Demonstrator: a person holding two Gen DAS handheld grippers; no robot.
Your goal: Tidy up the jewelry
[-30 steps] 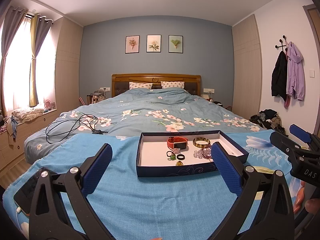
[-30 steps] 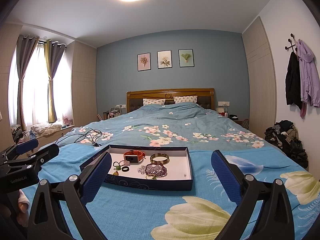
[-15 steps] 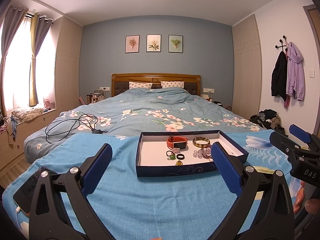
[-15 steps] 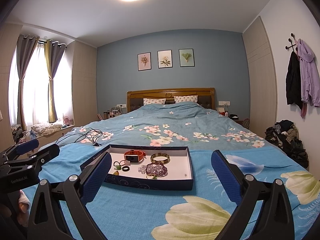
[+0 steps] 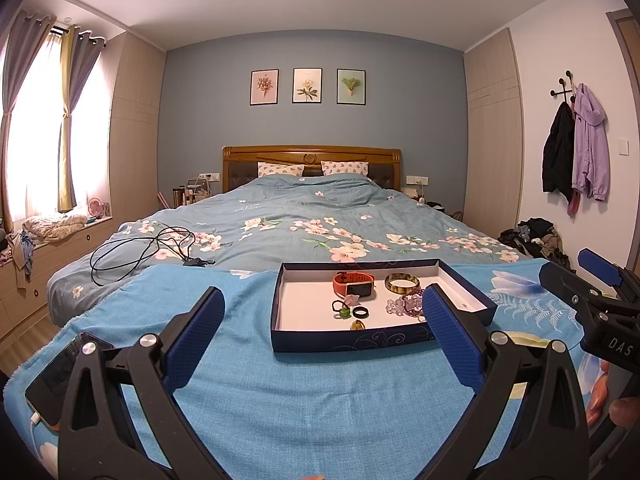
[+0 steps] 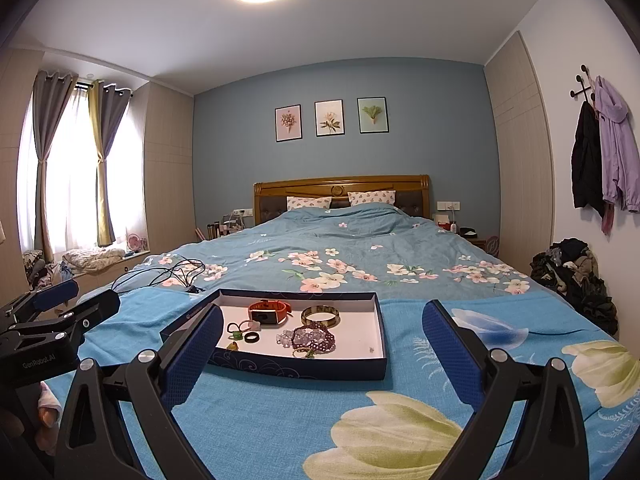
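Note:
A shallow dark-blue box [image 5: 352,340] [image 6: 296,368] with a white floor lies on a blue cloth at the foot of the bed. In it lie an orange smartwatch [image 5: 354,283] [image 6: 269,311], a gold-green bangle [image 5: 402,282] [image 6: 320,315], purple and clear bead bracelets [image 5: 404,305] [image 6: 310,336], a black ring [image 5: 360,312] [image 6: 252,337], a green ring [image 5: 343,312] [image 6: 236,335] and a small yellow pendant [image 5: 357,324] [image 6: 231,346]. My left gripper [image 5: 322,328] and my right gripper [image 6: 322,338] are both open and empty, short of the box.
A phone [image 5: 60,380] on a white cable lies on the cloth at the left. A black cable [image 5: 140,248] [image 6: 168,272] sprawls on the floral duvet. Clothes pile on the floor at the right [image 6: 576,276]. Each gripper shows in the other's view [image 5: 600,304] [image 6: 48,320].

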